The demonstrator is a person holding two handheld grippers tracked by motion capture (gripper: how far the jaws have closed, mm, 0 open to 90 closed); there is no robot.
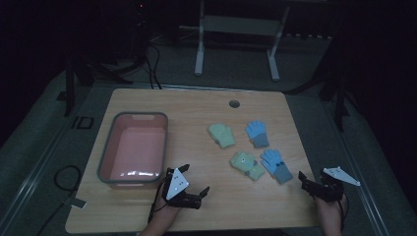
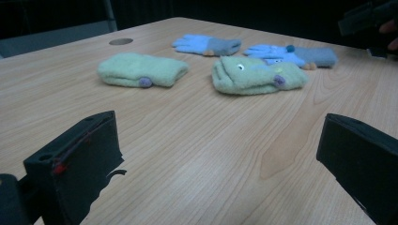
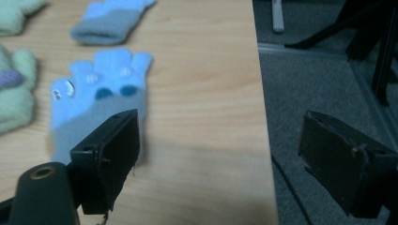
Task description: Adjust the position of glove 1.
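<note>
Four small gloves lie right of the table's middle: a far green glove point(image 1: 222, 135) point(image 2: 141, 69), a far blue glove point(image 1: 256, 133) point(image 2: 206, 44) point(image 3: 112, 18), a near green glove point(image 1: 247, 164) point(image 2: 256, 75) point(image 3: 16, 89) with an eye on it, and a near blue glove point(image 1: 276, 166) point(image 2: 291, 54) point(image 3: 101, 89). My left gripper point(image 1: 195, 178) point(image 2: 218, 126) is open and empty, low over bare wood in front of the green gloves. My right gripper point(image 1: 312, 178) point(image 3: 220, 119) is open and empty at the table's right edge, just short of the near blue glove.
A pink bin with a grey rim point(image 1: 164, 142) stands at the left of the table, close to my left gripper. A round cable hole point(image 1: 234, 103) sits near the far edge. The table's right edge point(image 3: 263, 122) drops to grey carpet. A white frame's legs point(image 1: 199, 54) stand behind.
</note>
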